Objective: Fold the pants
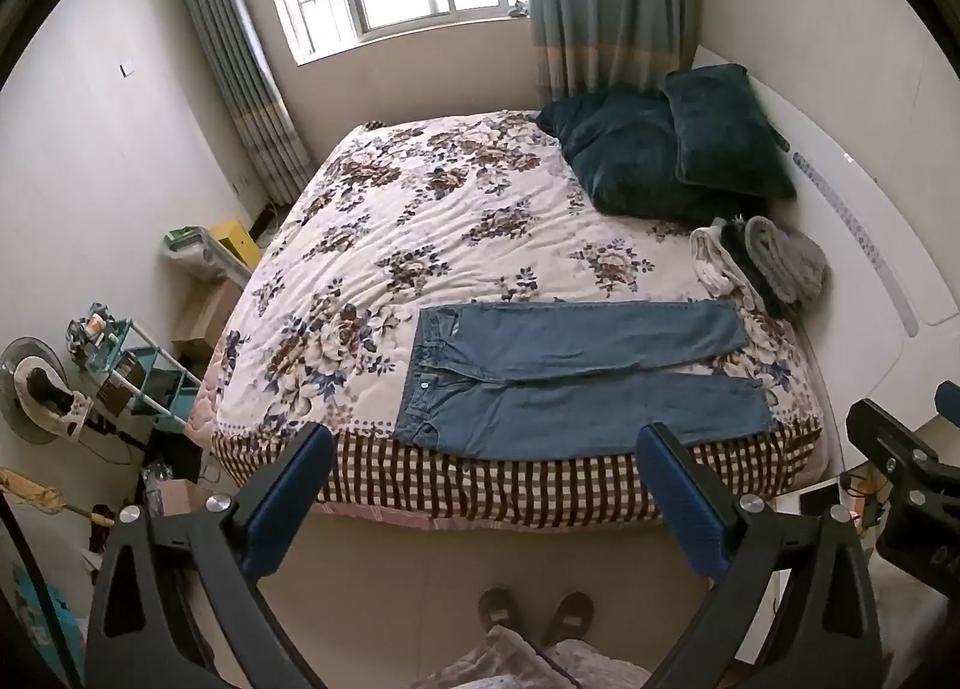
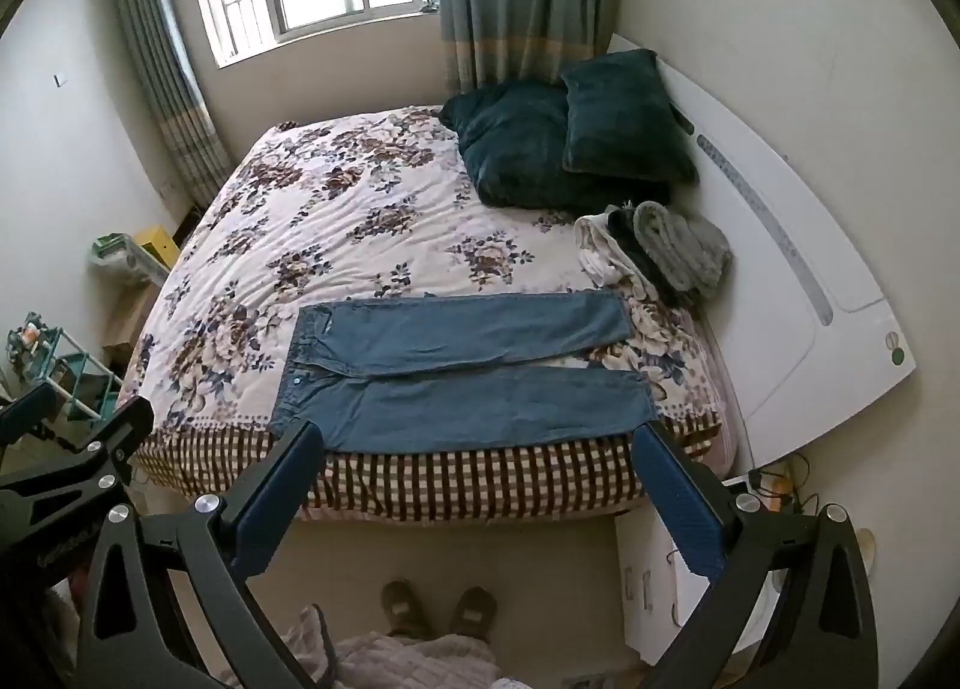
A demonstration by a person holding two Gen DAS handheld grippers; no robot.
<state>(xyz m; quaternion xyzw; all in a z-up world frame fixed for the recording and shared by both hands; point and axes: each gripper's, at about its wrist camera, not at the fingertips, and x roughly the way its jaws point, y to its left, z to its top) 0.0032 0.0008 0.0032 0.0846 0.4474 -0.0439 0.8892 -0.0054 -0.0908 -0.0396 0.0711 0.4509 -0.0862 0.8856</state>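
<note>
A pair of blue jeans (image 1: 576,383) lies flat on the near edge of the bed (image 1: 420,221), waistband to the left, both legs stretched to the right and slightly apart. It also shows in the right wrist view (image 2: 462,371). My left gripper (image 1: 486,437) is open and empty, held well above the floor in front of the bed's near edge. My right gripper (image 2: 477,434) is open and empty, also short of the bed. Neither touches the jeans.
Two dark teal pillows (image 1: 672,149) and a pile of grey and white clothes (image 1: 762,263) lie at the bed's right side by a white headboard (image 1: 870,245). A teal rack (image 1: 144,377) and boxes stand left of the bed. My slippered feet (image 1: 534,611) stand on the floor.
</note>
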